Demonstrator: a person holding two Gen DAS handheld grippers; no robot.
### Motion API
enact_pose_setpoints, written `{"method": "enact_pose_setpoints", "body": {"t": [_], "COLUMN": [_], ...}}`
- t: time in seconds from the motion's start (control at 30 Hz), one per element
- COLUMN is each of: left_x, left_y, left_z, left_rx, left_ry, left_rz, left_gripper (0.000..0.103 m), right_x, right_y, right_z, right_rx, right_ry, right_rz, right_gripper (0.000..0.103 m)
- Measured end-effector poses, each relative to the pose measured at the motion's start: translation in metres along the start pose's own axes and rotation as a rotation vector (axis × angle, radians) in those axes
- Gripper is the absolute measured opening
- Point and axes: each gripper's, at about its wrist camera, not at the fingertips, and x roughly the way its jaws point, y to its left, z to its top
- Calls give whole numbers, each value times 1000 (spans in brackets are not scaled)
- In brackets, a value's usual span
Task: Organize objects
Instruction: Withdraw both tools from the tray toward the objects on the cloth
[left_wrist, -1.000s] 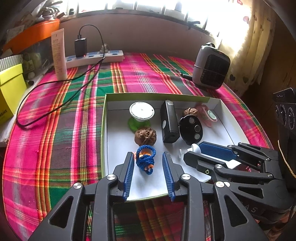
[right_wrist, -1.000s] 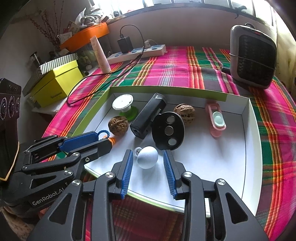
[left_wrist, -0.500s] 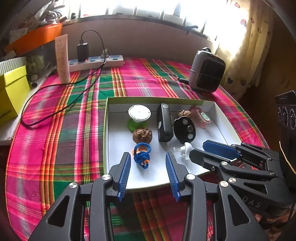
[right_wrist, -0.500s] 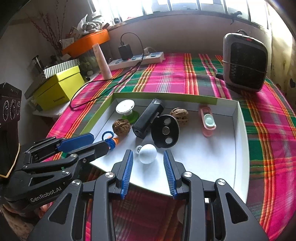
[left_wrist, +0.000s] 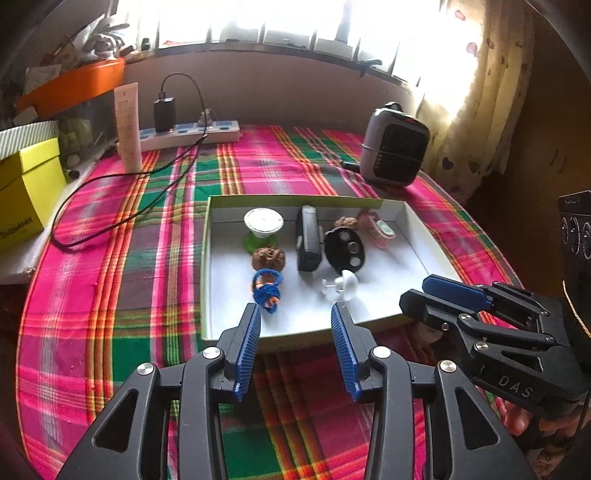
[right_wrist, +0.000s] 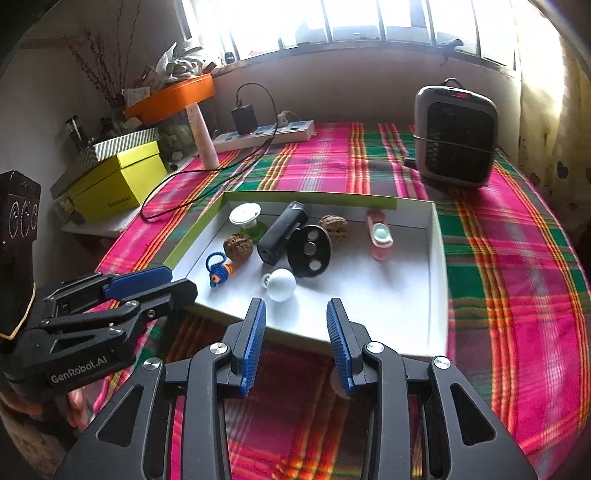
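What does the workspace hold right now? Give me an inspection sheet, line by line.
Surface: plaid cloth covers the table.
Job's things: white tray holds blue cord bundle, white knob, two walnuts, black case, black oval disc, pink holder, green-footed spool.
Clutter: heater, tube, yellow box.
Grippers: left gripper open, jaws just opened wider, nothing between; right gripper open, empty.
Cables: charger cable runs from power strip.
Surroundings: window, curtain.
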Motion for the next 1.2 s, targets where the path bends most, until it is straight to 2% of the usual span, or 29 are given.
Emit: {"method": "enact_pose_setpoints", "body": {"t": [0.47,0.77,1.03,1.2], "left_x": [-10,-5,1,7], "left_y": [-24,-37,-50,-60], "left_z": [-18,-29,-35,-36], "left_rx": [23,36,56,71], "left_ry": [1,33,57,72], "left_rz": [-46,-75,-100,-114], "left_gripper": [38,38,38,38], "right_x": [-32,-42,-47,-46], "right_y": [-16,-35,-48,-59], "right_z": [-27,-49,-55,-60], "right_rx": [10,45,72,93], "right_ry": [-30,-14,-16,-13], "right_rz": [-74,-103,-125,-134], "right_gripper": [36,36,37,44]}}
